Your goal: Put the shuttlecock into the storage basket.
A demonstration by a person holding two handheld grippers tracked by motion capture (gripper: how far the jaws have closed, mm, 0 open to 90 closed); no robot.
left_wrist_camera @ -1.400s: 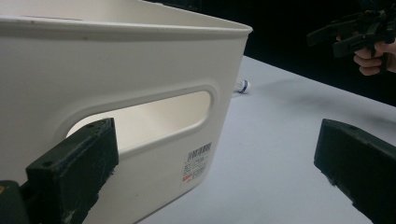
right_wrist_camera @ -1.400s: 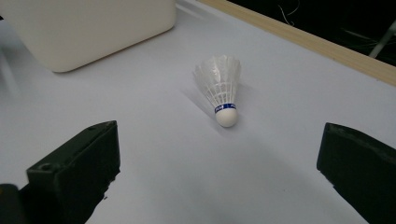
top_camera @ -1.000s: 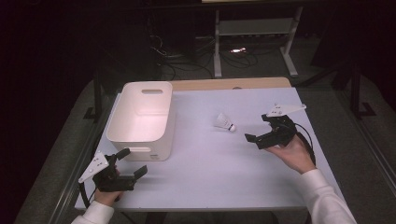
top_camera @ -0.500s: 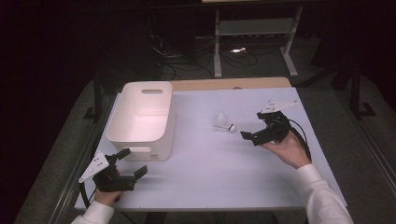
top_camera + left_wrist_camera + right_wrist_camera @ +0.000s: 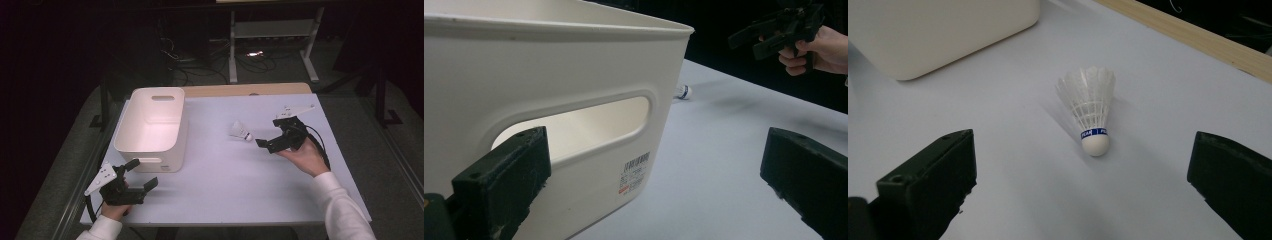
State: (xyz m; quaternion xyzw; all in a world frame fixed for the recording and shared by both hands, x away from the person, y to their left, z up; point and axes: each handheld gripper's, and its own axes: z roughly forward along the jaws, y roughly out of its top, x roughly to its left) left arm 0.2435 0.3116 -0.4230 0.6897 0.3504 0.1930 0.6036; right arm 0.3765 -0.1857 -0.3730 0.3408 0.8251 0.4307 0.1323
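A pale table [image 5: 225, 195] takes up the middle of the high view, with a wooden strip [image 5: 245, 89] along its far edge and, in the dark at the upper centre, a metal stand [image 5: 272, 35] amid loose cables [image 5: 200, 60]. On the left half of the table stands a white bin [image 5: 152, 129], open-topped; what shows of its inside is bare. The left gripper view looks at the bin's near wall: a slot handle [image 5: 574, 125] and a small printed label [image 5: 634, 177] at lower centre.

At the lower left of the high view the left gripper [image 5: 135, 180] sits just in front of the bin's near wall, its jaws spread wide and holding nothing. Right of centre the right gripper [image 5: 272, 131] hangs in the person's hand [image 5: 302, 157], its jaws likewise spread and empty, aimed toward the shuttlecock [image 5: 241, 131].

The shuttlecock lies on its side on bare table, between the bin and the right gripper, apart from both. The right gripper view gives it at centre frame between the two jaws: white feathers, a blue band, cork end toward the camera. The left gripper view catches just its cork end past the bin's corner, with the right gripper at the upper right.
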